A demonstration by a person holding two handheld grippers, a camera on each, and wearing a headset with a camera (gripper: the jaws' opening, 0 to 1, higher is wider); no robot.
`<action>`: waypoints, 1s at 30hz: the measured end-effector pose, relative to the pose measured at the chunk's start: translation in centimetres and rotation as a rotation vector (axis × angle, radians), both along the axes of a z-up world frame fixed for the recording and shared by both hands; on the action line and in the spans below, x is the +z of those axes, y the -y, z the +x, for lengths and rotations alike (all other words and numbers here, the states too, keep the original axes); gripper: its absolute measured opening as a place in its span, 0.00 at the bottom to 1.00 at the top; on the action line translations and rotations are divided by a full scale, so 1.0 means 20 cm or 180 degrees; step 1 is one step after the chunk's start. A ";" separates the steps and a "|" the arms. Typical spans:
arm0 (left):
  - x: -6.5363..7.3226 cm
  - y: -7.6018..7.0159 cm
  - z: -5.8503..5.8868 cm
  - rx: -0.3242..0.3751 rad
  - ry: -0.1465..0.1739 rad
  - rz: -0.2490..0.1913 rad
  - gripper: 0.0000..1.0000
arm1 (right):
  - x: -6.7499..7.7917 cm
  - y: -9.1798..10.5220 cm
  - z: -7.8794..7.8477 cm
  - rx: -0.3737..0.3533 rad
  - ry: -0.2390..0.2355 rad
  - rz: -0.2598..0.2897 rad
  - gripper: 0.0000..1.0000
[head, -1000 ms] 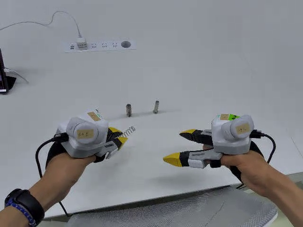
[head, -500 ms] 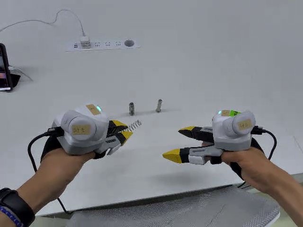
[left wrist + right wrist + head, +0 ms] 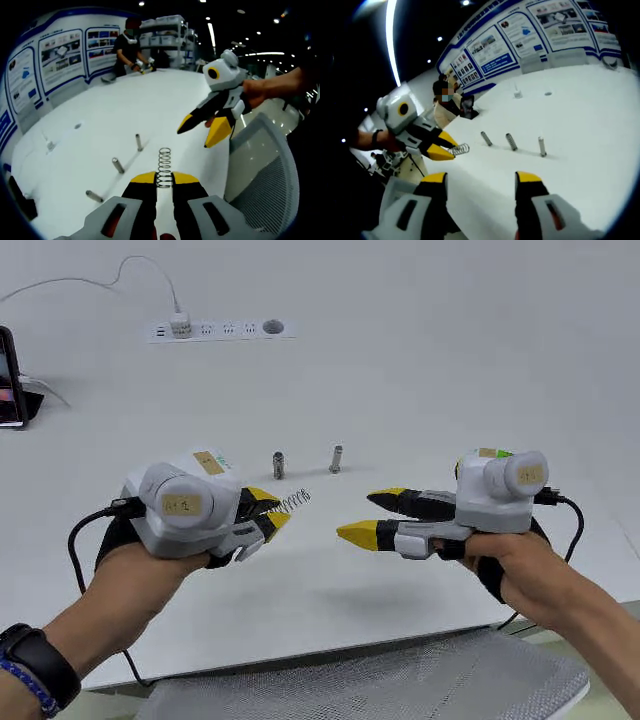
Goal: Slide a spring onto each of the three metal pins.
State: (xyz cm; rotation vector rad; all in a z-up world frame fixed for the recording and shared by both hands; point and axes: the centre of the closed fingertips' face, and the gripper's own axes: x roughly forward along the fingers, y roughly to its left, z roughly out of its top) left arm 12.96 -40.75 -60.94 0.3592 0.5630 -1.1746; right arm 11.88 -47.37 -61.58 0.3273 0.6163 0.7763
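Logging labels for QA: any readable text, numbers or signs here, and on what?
No text is legible.
Handwritten tan stickers on the left gripper: too small to read.
Same for the tan sticker on the right gripper.
Print on the wall posters: blurred.

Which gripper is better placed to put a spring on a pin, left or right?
Probably left: the left gripper is shut on a small coiled metal spring, near the grey metal pins; the right gripper is open, holding nothing.
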 end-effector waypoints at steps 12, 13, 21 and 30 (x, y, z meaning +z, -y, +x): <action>0.03 0.08 -0.04 -0.0148 0.0040 -0.0039 0.11 | 0.04 -0.08 0.02 0.0115 -0.0106 0.0287 0.50; 0.04 0.09 -0.04 -0.0167 0.0053 -0.0034 0.11 | 0.05 -0.08 0.03 0.0116 -0.0107 0.0316 0.48; 0.04 0.11 -0.07 -0.0245 0.0077 -0.0030 0.11 | 0.10 -0.13 0.03 0.0153 -0.0121 0.0477 0.35; 0.04 0.10 -0.06 -0.0251 0.0121 -0.0023 0.11 | 0.14 -0.19 0.01 0.0268 -0.0127 0.0549 0.24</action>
